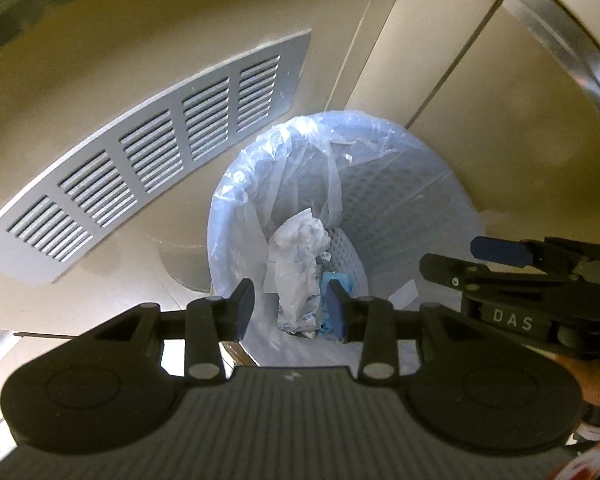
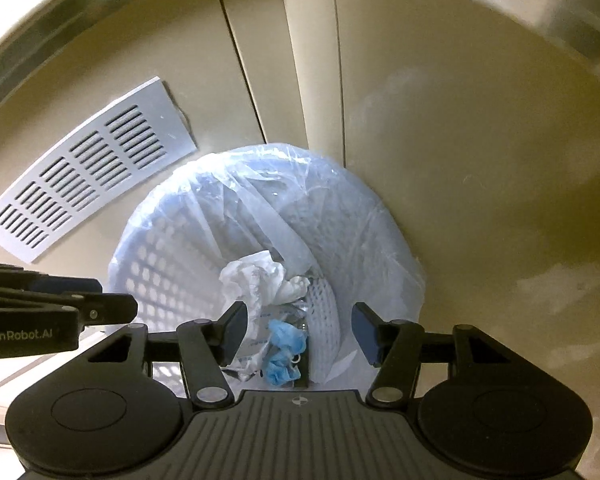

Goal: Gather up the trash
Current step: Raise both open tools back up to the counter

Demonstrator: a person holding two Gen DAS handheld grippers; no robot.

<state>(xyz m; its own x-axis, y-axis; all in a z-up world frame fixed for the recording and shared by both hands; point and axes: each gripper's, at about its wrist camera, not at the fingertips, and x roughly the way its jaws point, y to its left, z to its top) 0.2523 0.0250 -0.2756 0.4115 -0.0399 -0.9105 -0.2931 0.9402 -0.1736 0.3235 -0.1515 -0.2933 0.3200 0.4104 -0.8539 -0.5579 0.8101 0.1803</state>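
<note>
A white mesh waste basket lined with a clear bluish bag stands on the floor in a corner. In it lie a crumpled white plastic wrapper and a blue crumpled item. My left gripper hovers over the basket's near rim, jaws partly apart with nothing between them. My right gripper hangs over the basket beside it, jaws wide and empty; the trash shows far below the gap.
A grey louvred vent grille is set low in the beige wall left of the basket. Beige panels with vertical seams rise behind it. A person's hand holds the right gripper.
</note>
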